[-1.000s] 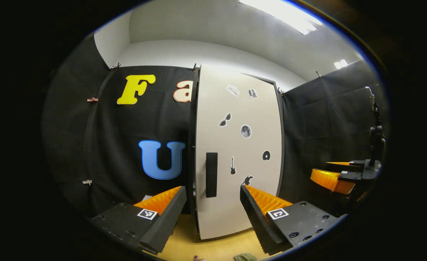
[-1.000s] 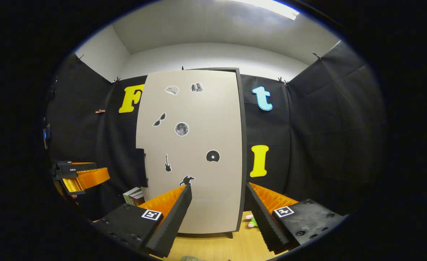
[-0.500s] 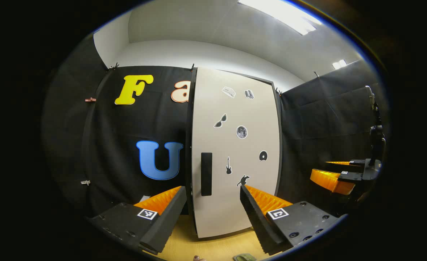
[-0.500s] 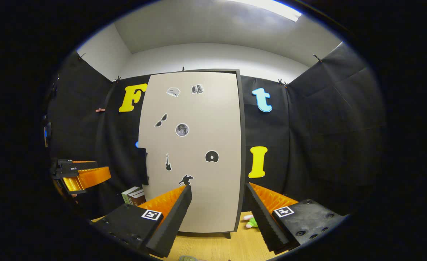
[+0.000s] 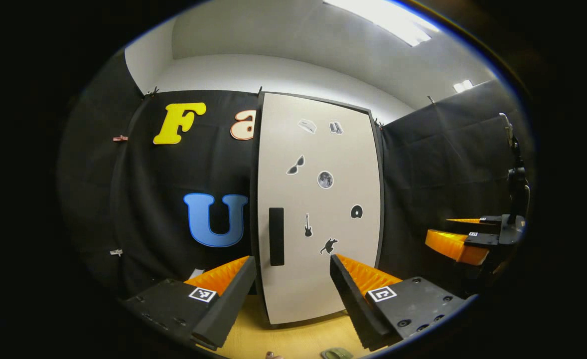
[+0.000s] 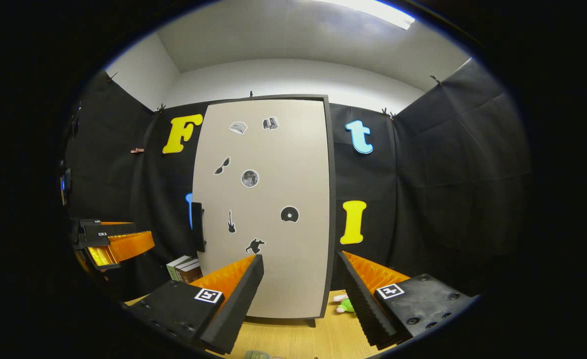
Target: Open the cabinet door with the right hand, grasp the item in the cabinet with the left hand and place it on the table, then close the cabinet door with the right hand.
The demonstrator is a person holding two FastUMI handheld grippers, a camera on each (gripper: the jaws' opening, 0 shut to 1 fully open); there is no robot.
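My left gripper view faces the cabinet door (image 5: 318, 209) from left of it, low over the table (image 5: 293, 339); my right gripper view faces the door (image 6: 268, 209) squarely, set back. Both share door and table.

Your light comes from a ceiling panel (image 5: 380, 20) above and ahead of the left hand-held gripper (image 5: 293, 294); it glares white there and in the right gripper view. The pale cabinet door (image 6: 268, 209) ahead of you is evenly lit and sharp, its small stickers crisp. The black cloth to either side stays dim and swallows detail. Straight edges bow outward towards the rim, and the picture darkens there. You have no motion blur.
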